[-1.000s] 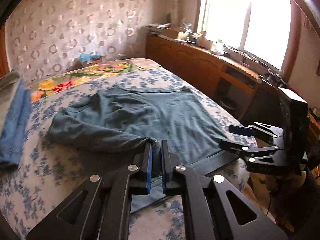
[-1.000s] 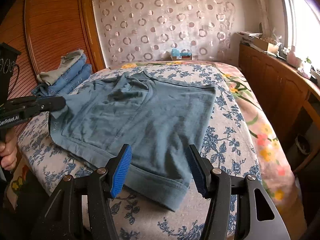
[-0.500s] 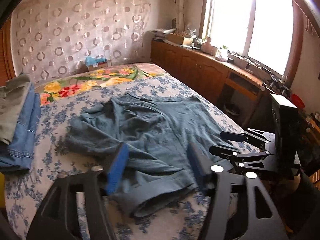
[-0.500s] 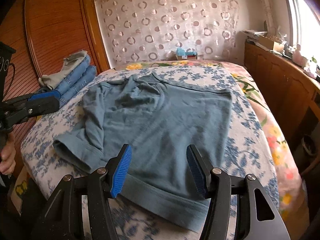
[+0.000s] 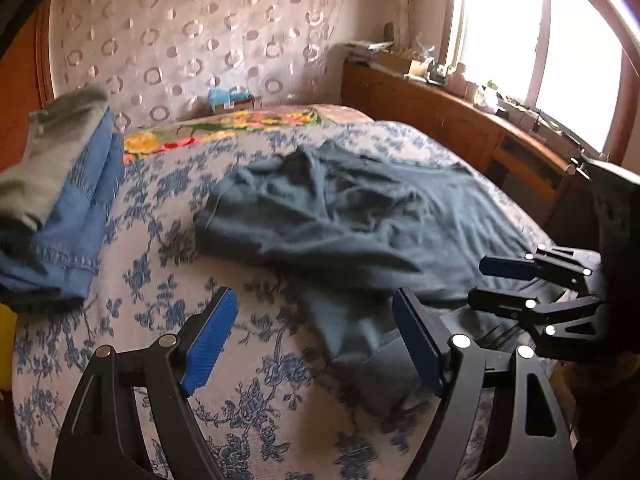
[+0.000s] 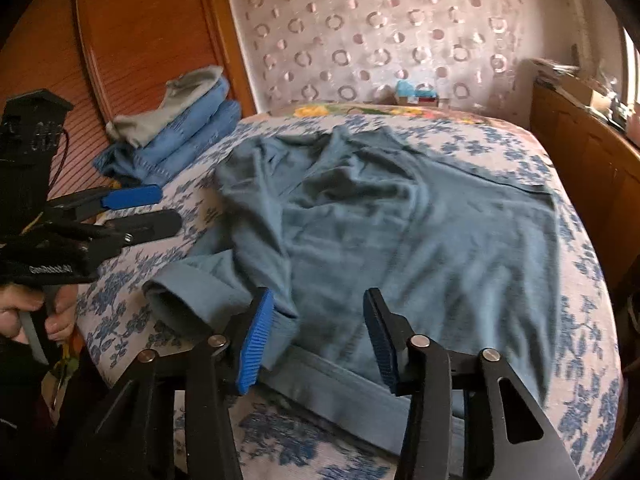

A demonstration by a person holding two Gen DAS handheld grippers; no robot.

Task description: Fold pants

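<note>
Rumpled blue-grey cloth pants [image 6: 400,232] lie spread on a bed with a white sheet printed in blue flowers [image 5: 152,280], waistband edge toward the far end, hems at the near edge.

Left black two-finger gripper with blue ribbed pads [image 5: 312,344] hovers over the bed's near edge, jaws opening and already wide. Nothing is clamped — in the left wrist view the folded-over leg hem [image 5: 360,336] lies under the gap, closer to the right-hand pad, with bare sheet under the left-hand pad. No pad touches the cloth.

Right black two-finger gripper with blue ribbed pads [image 6: 316,340] sits low over the near hem band [image 6: 340,384], jaws closing, about half open. Pants cloth shows between and below the pads; the left-hand pad [image 6: 256,344] looks just beside or brushing a raised fold, and I cannot tell if it touches. No grip visible.

A rolled leg cuff [image 6: 176,292] lies left of the right gripper, at the bed's edge. A hand [image 6: 36,312] holds the left gripper's handle.

Stack of folded blue denim with a grey garment on top [image 5: 60,200] sits at the bed's left side, well apart from the pants.
</note>
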